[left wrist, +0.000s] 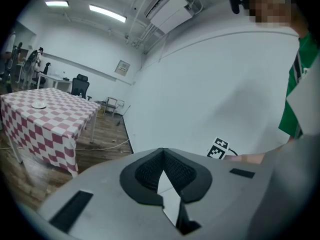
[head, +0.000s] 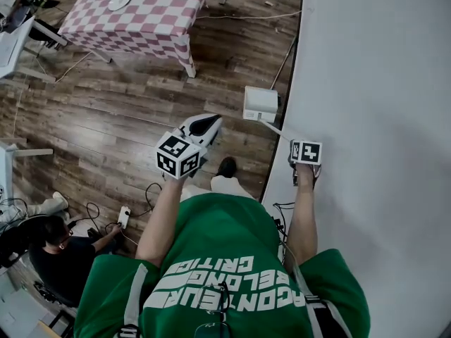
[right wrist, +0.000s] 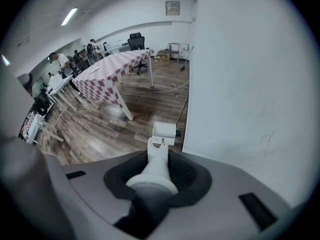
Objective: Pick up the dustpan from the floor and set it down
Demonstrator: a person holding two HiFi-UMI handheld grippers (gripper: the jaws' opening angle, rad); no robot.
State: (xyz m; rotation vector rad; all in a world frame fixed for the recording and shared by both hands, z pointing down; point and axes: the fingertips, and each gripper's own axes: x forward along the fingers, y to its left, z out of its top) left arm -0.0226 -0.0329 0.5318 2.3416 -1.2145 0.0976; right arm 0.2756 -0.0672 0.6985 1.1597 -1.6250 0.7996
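Two grippers were counted, the left gripper and the right gripper. One dustpan, one checked table, one plate, one seated person and one framed wall picture were recorded.

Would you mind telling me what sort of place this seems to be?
Probably an office or lab workroom: a black swivel office chair, a pink-and-white checked cloth-covered table, brown wood-plank flooring and ceiling strip lights.

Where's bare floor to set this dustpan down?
Free: the wood floor between the checkered table and the dustpan held by the right gripper. Crowded: cables and a seated person at lower left; a cord runs along the white wall.
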